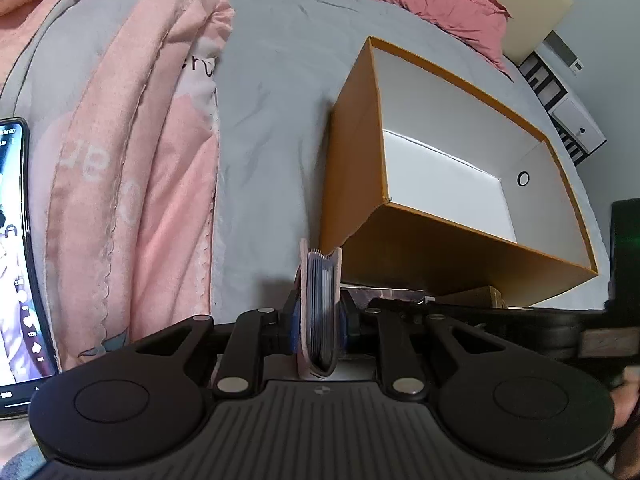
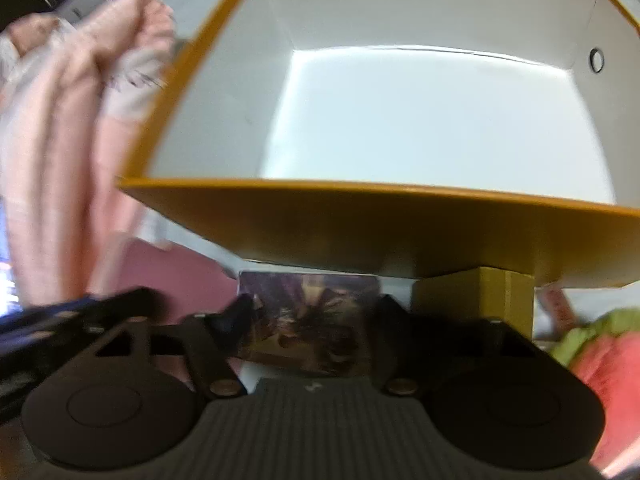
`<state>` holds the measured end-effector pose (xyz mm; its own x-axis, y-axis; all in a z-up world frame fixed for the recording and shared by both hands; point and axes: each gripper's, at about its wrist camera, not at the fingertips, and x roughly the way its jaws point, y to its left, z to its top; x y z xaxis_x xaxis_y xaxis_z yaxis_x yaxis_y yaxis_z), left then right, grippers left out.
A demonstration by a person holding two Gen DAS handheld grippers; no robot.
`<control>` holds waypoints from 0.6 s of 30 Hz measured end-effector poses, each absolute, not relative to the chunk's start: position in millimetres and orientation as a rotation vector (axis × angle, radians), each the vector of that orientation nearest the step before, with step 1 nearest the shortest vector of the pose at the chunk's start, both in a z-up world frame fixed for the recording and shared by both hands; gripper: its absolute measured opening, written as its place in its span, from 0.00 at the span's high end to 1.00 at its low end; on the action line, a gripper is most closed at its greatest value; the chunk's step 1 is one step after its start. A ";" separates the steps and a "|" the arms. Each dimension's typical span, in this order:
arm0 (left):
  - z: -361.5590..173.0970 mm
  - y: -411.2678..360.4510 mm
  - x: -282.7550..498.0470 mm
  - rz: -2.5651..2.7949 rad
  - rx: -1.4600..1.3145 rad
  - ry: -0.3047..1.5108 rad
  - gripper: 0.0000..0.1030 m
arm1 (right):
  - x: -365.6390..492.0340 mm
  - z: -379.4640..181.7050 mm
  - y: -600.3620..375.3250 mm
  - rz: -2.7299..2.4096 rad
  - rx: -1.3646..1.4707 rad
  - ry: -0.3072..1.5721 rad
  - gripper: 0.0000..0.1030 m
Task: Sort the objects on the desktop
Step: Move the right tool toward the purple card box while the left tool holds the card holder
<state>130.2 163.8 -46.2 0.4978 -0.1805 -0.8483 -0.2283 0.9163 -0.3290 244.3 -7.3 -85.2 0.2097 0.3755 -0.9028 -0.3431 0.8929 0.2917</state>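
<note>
My left gripper is shut on a pink card holder full of dark cards, held edge-on and upright. It hangs over the grey bed sheet, just left of the near corner of an orange box with a white inside. In the blurred right wrist view my right gripper stands wide, with its fingertips against both sides of a dark patterned card. That card sits low in front of the orange box, whose inside shows nothing in it.
A pink blanket lies left of the box, and a lit phone is at the far left. A small yellow-brown carton sits under the box's near wall. A red and green soft thing is at the right.
</note>
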 end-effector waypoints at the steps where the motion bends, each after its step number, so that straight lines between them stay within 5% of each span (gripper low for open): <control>1: -46.4 163.3 130.7 0.026 -0.432 1.060 0.80 | 245.5 -84.5 -12.7 0.502 0.057 1.269 0.43; 7: -47.1 162.3 133.1 0.025 -0.423 1.068 0.80 | 247.4 -77.6 -43.3 0.521 0.299 1.306 0.53; 9: -46.7 160.3 133.5 0.010 -0.422 1.070 0.80 | 243.7 -77.5 -49.1 0.623 0.448 1.356 0.72; 14: -46.7 161.5 130.7 0.026 -0.426 1.073 0.80 | 227.3 -73.8 -31.6 0.612 0.310 1.325 0.71; 16: -46.6 161.4 129.3 0.032 -0.422 1.073 0.80 | 237.2 -78.1 -33.8 0.547 0.260 1.320 0.56; 18: -46.3 160.4 129.8 0.033 -0.414 1.073 0.80 | 241.1 -81.1 -51.1 0.482 0.240 1.338 0.52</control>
<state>129.8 160.4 -46.3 0.4843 -0.1724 -0.8577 -0.2253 0.9227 -0.3128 241.1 -51.1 -81.1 0.1521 0.4661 -0.8715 -0.1972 0.8784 0.4354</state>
